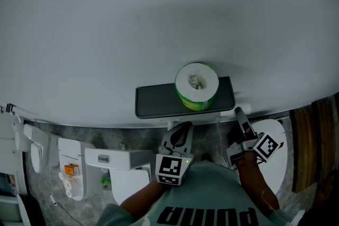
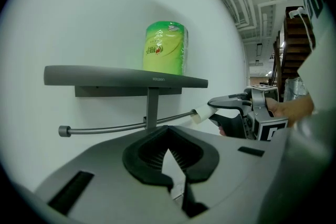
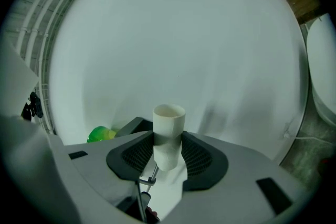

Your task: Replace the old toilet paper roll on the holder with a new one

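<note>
My right claw (image 3: 168, 140) pinched the old empty tube (image 3: 168, 122) at the holder bar's (image 2: 105, 128) right tip. My left claw (image 2: 168, 139) was pressed together, empty. The new roll (image 1: 196, 86) stood near the shelf's (image 1: 153, 104) right end. Next, I guessed: drop the tube, grab that roll.

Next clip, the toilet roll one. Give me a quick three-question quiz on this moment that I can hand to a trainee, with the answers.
1. Pick one. The green-wrapped roll stands: A, threaded on the holder bar; B, upright on the dark shelf; C, on the floor.
2. True or false: the right gripper is shut on a bare white tube.
3. Fill the gap: between the jaws of the left gripper there is ____.

Key: 1 B. 2 true. 3 nothing.
</note>
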Motion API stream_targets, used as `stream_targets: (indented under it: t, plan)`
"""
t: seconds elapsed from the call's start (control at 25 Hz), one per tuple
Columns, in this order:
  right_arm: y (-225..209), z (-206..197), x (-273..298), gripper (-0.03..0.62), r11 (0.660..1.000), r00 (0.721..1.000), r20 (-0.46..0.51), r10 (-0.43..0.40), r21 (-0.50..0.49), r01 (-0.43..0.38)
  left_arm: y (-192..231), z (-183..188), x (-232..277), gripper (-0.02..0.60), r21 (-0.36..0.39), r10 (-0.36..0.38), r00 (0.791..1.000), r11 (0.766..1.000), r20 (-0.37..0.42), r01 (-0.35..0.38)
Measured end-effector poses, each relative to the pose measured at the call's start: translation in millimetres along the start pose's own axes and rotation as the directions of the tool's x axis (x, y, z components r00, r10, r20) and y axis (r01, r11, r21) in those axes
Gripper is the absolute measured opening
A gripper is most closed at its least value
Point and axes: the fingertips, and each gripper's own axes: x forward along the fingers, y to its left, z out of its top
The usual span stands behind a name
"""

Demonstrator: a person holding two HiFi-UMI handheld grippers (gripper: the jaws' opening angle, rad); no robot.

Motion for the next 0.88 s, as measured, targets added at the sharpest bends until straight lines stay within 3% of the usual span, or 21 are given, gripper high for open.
stream_targets:
  t: [0.36, 0.52, 0.64, 0.88]
  plan:
    - [6, 17, -21, 0.175, 0.998, 0.999, 0.052, -0.011, -0.067, 0.015, -10, -3, 5, 0.004, 0.001, -0.026, 1.0, 1.0, -0.012, 0.026]
    - [20, 18, -31, 0.175, 0.987, 0.998, 0.062, -0.011, -0.157, 0.02, -13, -3, 5, 0.003, -0.002, -0.044, 0.999, 0.999, -0.012, 0.044]
    - [40, 13, -35, 0.175, 0.965, 0.999, 0.043, 0.011, -0.262, 0.001, -13, -3, 4, 0.003, -0.007, -0.054, 0.999, 0.999, -0.008, 0.054]
    - [87, -11, -36, 0.175, 0.887, 0.998, -0.039, 0.044, -0.458, -0.057, -2, -1, -7, 0.003, -0.028, -0.05, 0.999, 0.998, 0.005, 0.051]
